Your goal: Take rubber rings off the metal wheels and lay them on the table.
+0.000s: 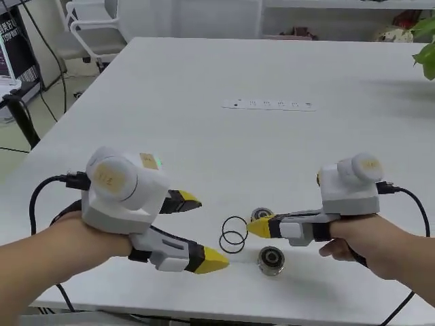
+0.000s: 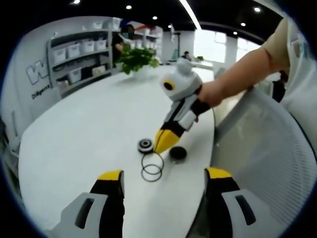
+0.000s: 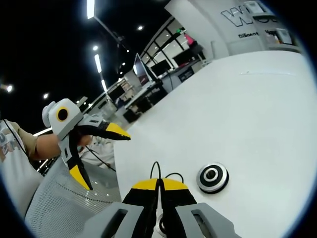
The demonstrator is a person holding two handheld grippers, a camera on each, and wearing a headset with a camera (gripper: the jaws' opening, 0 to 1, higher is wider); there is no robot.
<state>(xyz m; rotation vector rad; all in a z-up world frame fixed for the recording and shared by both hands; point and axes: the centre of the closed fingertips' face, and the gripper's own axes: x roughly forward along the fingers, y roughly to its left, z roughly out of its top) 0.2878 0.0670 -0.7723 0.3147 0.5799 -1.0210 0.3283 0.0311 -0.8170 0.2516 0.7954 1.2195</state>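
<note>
plainly, the only writing that reads at all is the wall lettering (image 2: 37, 73) in the left gripper view: a large "w" with a smaller line under it that starts "dil", the rest too blurred to read. two black rubber rings (image 1: 233, 235) lie flat on the white counter (image 1: 204, 102), overlapping each other. well beyond the rings, a socket strip (image 1: 268, 104) set into the counter carries marks too small to read.

just right of the rings and nearer the person stands the near wheel (image 1: 271, 260), silver with a dark centre. the far wheel (image 1: 262, 215), just beyond the rings' right edge, is half hidden behind the right tongs (image 1: 255, 227). whether either wheel has a ring on it is hard to make out.

the right tongs are pressed together, yellow tips meeting, with nothing seen between them. their point sits at the rings' right edge, and contact cannot be told. the left tongs (image 1: 207, 231) are spread wide and empty, just left of the rings. a potted plant (image 1: 426, 51), far beyond the rings to the right, is cut off by the frame.
</note>
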